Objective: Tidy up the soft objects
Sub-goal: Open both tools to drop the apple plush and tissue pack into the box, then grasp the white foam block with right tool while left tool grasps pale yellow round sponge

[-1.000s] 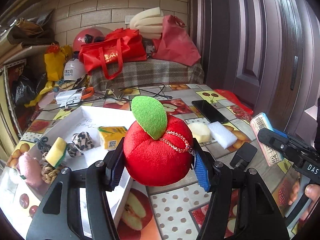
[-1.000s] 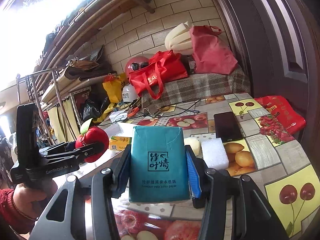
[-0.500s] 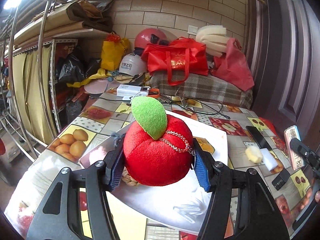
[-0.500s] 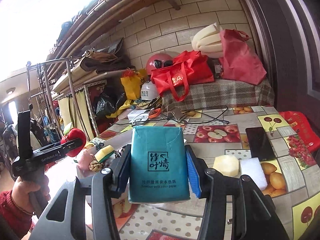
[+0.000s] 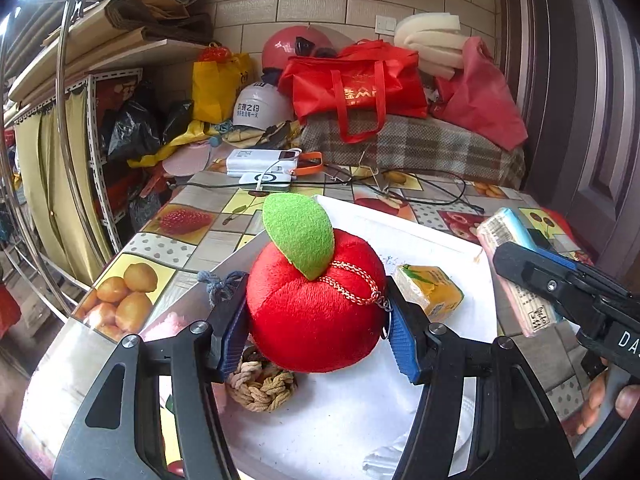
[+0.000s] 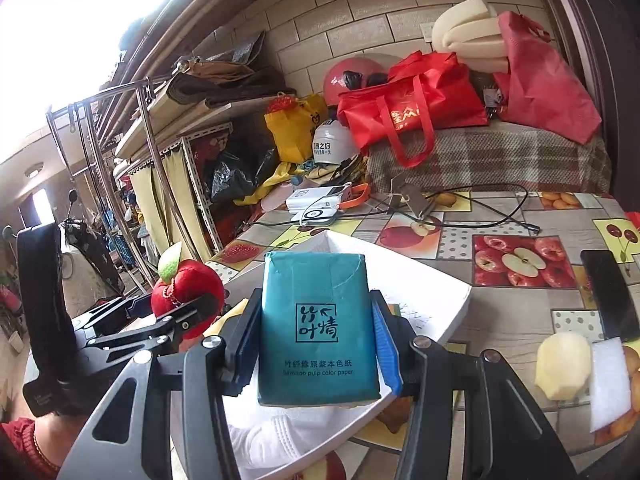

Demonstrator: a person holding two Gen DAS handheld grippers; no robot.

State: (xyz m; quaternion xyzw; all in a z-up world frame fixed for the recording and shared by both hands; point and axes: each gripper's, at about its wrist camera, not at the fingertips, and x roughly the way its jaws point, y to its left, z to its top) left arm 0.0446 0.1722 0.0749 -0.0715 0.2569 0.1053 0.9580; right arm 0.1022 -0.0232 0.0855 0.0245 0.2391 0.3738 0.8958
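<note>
So the right tool (image 6: 316, 334) has its blue pads clamped on both sides of a teal tissue pack (image 6: 318, 328), held upright over a white tray (image 6: 448, 280) on the table (image 6: 520, 320) with the fruit-print cloth. Off to the left, the left tool (image 6: 176, 316) is gripping a red plush apple (image 6: 188, 292) with a green leaf. On the right side of the table there's a yellowish sponge (image 6: 562, 364) touching a white foam block (image 6: 610, 384), with a black phone (image 6: 610, 294) just behind them.
</note>
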